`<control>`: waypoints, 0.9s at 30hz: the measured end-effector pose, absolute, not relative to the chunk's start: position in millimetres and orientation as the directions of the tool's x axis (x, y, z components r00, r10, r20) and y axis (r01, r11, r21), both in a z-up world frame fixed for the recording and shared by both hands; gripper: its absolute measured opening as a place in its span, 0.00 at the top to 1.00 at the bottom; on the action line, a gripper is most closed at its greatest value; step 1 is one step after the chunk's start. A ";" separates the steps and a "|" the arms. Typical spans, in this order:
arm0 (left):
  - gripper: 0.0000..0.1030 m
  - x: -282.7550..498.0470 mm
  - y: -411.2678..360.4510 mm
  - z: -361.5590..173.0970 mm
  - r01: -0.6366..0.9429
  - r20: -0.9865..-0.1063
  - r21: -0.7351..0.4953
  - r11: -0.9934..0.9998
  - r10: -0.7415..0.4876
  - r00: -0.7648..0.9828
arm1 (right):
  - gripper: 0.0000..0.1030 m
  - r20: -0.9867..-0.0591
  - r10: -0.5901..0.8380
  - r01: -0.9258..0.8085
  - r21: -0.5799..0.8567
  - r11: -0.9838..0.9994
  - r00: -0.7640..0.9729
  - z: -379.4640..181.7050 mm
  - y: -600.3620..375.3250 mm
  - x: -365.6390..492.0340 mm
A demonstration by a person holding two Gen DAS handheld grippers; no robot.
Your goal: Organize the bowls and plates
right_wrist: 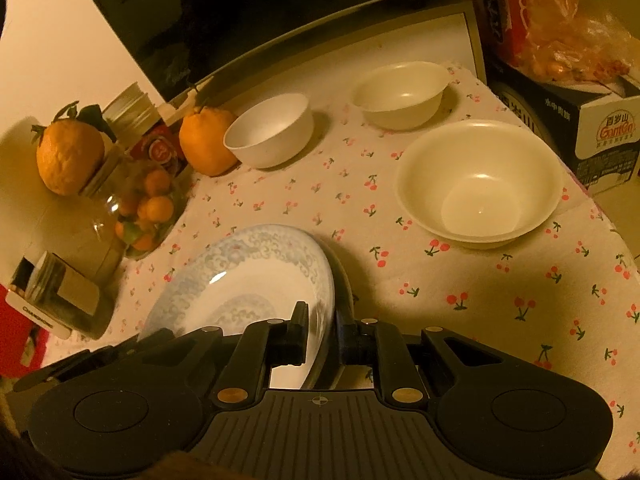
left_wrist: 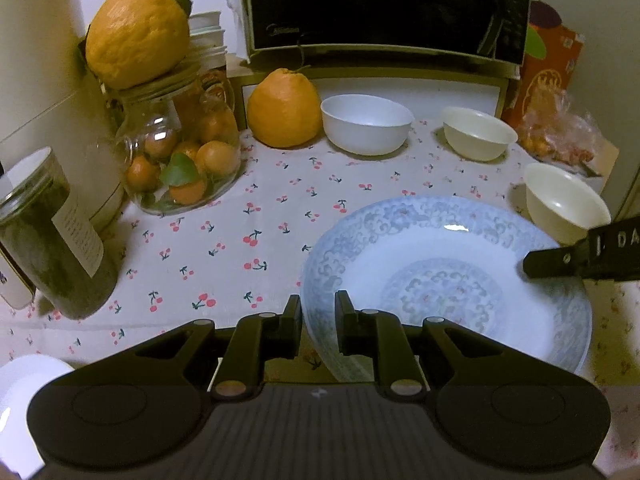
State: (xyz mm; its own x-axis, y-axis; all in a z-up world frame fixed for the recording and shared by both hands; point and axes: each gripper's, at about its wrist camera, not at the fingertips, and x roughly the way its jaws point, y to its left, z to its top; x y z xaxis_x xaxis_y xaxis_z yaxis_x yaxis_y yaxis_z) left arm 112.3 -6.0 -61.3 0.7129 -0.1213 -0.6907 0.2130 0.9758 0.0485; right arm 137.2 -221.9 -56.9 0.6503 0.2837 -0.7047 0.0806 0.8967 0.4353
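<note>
A blue-patterned white plate (left_wrist: 448, 280) is held over the cherry-print tablecloth (left_wrist: 240, 240). My left gripper (left_wrist: 318, 312) is shut on the plate's left rim. My right gripper (right_wrist: 322, 320) is shut on the plate's right rim (right_wrist: 256, 280), and its finger shows in the left wrist view (left_wrist: 560, 260). A white bowl (left_wrist: 366, 124) and two cream bowls (left_wrist: 478, 132) (left_wrist: 564, 202) stand apart on the cloth behind the plate; in the right wrist view they are the white bowl (right_wrist: 270, 130), the far cream bowl (right_wrist: 402, 94) and the near cream bowl (right_wrist: 480, 182).
A glass jar of small oranges (left_wrist: 180, 156) with a large orange (left_wrist: 136, 36) on top stands at the left. Another orange (left_wrist: 284, 108) sits by the white bowl. A dark jar (left_wrist: 52, 240), a microwave (left_wrist: 380, 8) and a red box (left_wrist: 548, 72) ring the table.
</note>
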 end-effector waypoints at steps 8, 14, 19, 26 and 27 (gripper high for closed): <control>0.83 108.8 -16.0 -65.8 0.239 -0.676 0.140 0.961 -0.084 0.732 | 0.85 -0.698 0.322 0.100 0.491 0.865 0.639 -56.8 -231.7 139.8; 0.82 107.6 -16.9 -67.2 0.248 -0.671 0.158 0.956 -0.080 0.737 | 0.83 -0.696 0.349 0.108 0.522 0.846 0.628 -55.8 -237.2 141.2; 0.81 107.0 -17.3 -67.8 0.252 -0.669 0.165 0.954 -0.080 0.739 | 0.83 -0.694 0.353 0.121 0.534 0.837 0.628 -53.3 -244.1 141.0; 0.80 106.4 -17.7 -67.3 0.254 -0.670 0.160 0.954 -0.084 0.738 | 0.82 -0.678 0.373 0.118 0.562 0.819 0.633 -51.0 -253.6 140.6; 0.80 106.4 -17.8 -67.2 0.254 -0.670 0.160 0.954 -0.084 0.737 | 0.82 -0.678 0.375 0.118 0.562 0.819 0.633 -50.9 -253.3 140.8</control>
